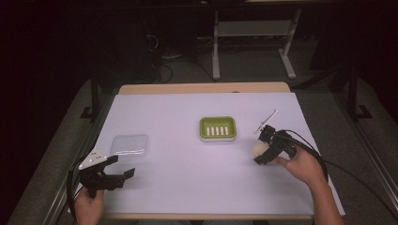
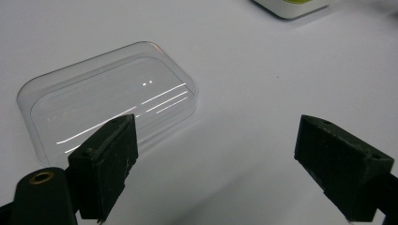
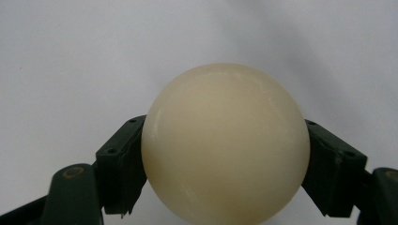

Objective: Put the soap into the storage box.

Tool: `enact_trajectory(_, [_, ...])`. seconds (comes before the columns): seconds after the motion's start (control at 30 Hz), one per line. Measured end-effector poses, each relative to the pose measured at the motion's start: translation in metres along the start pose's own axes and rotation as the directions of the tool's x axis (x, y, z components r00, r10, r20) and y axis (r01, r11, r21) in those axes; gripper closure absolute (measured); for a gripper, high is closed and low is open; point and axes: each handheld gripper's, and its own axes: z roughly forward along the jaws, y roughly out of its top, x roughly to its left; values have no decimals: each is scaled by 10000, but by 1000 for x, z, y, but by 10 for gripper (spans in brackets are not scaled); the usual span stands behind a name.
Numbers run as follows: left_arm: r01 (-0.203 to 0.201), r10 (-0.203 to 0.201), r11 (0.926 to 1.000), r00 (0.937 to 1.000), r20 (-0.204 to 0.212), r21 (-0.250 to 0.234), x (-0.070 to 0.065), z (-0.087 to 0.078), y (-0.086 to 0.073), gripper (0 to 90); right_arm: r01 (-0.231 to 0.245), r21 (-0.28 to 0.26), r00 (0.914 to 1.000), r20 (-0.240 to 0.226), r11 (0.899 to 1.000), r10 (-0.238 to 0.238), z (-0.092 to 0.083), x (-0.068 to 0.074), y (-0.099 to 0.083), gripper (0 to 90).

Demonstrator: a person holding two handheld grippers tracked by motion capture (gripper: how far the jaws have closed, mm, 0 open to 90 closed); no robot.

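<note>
A green soap dish [image 1: 217, 128] with a white slotted insert sat near the middle of the white-covered worktop [image 1: 187, 178], and nothing lay in it. Well to its left, near the front-left part of the worktop, a clear plastic lid [image 1: 130, 145] lay flat (its rim caught the light in thin bright lines), and it too held nothing. In the left gripper view the lid [image 2: 110, 101] lay just beyond the left-hand jaw, and a corner of the soap dish [image 2: 293, 7] showed at the top edge.

The cream-coloured ball of soap [image 1: 259, 149] was on the right side of the worktop, to the right of the dish and apart from it, pinched by the right gripper [image 1: 264, 149]. In the right gripper view the ball [image 3: 225, 145] sat squarely between the two black jaws, one pad pressed on each side; whether it rested on the worktop or was raised off it I could not tell. The person's right hand [image 1: 305, 166] gripped the tool from behind, forearm coming in from the lower right, cable trailing off to the right.

The left gripper [image 1: 119, 168] was near the front-left corner, close to the lid, jaws spread wide and holding nothing. The left hand [image 1: 89, 204] held it from below at the worktop's front edge.
</note>
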Motion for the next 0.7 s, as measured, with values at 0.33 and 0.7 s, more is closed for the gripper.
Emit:
enact_trajectory(0.33, [-7,7,10000,10000,-6,32,0,0,0,129,143,-118,9999,-44,9998,-143,-5,-3,11,240])
enact_trajectory(0.7, [21,-21,10000,10000,19,-45,1,-1,0,129,456,85,9988,-177,9989,-455,-6,-5,33,240])
